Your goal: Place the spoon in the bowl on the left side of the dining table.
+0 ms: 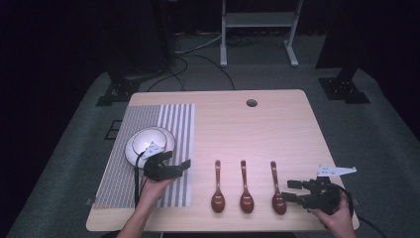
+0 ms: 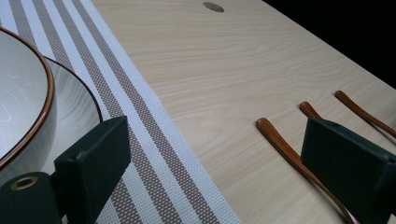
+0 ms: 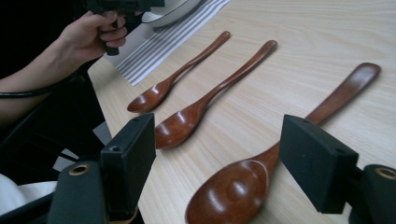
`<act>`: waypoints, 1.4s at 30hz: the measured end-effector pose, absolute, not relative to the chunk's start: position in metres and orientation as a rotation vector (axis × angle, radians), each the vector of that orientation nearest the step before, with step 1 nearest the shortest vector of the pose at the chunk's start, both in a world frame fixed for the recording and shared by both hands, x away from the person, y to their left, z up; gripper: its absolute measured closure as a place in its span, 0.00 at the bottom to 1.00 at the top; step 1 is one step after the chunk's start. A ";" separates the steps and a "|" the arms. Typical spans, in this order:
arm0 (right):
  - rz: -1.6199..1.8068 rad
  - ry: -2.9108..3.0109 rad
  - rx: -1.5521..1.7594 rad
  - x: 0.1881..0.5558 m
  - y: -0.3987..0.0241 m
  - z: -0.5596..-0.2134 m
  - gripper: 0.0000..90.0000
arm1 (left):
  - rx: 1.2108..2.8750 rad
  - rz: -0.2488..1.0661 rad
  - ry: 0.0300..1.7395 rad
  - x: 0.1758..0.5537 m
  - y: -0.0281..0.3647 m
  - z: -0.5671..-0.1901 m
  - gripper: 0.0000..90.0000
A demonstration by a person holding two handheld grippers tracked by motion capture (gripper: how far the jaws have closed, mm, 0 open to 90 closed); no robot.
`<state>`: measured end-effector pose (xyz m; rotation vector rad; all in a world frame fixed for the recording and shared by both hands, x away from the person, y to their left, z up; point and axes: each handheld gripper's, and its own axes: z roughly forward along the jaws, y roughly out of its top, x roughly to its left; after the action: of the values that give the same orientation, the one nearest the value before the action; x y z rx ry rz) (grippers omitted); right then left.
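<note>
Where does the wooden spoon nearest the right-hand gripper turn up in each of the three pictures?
High view: rightmost spoon, lower right of centre, beside the right gripper.
Left gripper view: thin handle at the far right edge.
Right gripper view: large in the foreground, bowl between the open jaws.
Shared landmark: the striped placemat.

High view overhead; gripper views low, close (shared: spoons (image 1: pixel 246 188), table (image 1: pixel 277 129))

A lab or recording studio is being shown: a lone wooden surface (image 1: pixel 277 124) is being lit amid dark surroundings, grey carpet (image 1: pixel 376 129) is being crossed by loose cables (image 1: pixel 198 64), and black stand bases (image 1: pixel 344 89) and a white frame (image 1: pixel 257 29) are being kept around it.
</note>
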<state>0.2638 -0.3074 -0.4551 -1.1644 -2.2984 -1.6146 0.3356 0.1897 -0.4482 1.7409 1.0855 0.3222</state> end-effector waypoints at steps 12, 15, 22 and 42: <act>-1.570 -2.303 -1.055 0.265 -0.280 -0.454 0.31 | 1.742 0.327 1.081 0.335 0.190 -0.448 0.08; -1.564 -2.297 -1.027 0.266 -0.273 -0.454 0.34 | 1.742 0.328 1.081 0.335 0.190 -0.448 0.08; -1.530 -2.306 -0.975 0.268 -0.257 -0.456 0.39 | 1.737 0.315 1.083 0.335 0.187 -0.448 0.08; -1.362 -2.389 -0.867 0.270 -0.215 -0.465 0.83 | 1.724 0.251 1.067 0.333 0.167 -0.445 0.08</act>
<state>0.2703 -0.2145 -0.4655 -0.8670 -2.3887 -1.3618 0.3330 0.1674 -0.4445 1.7244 1.0669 0.2511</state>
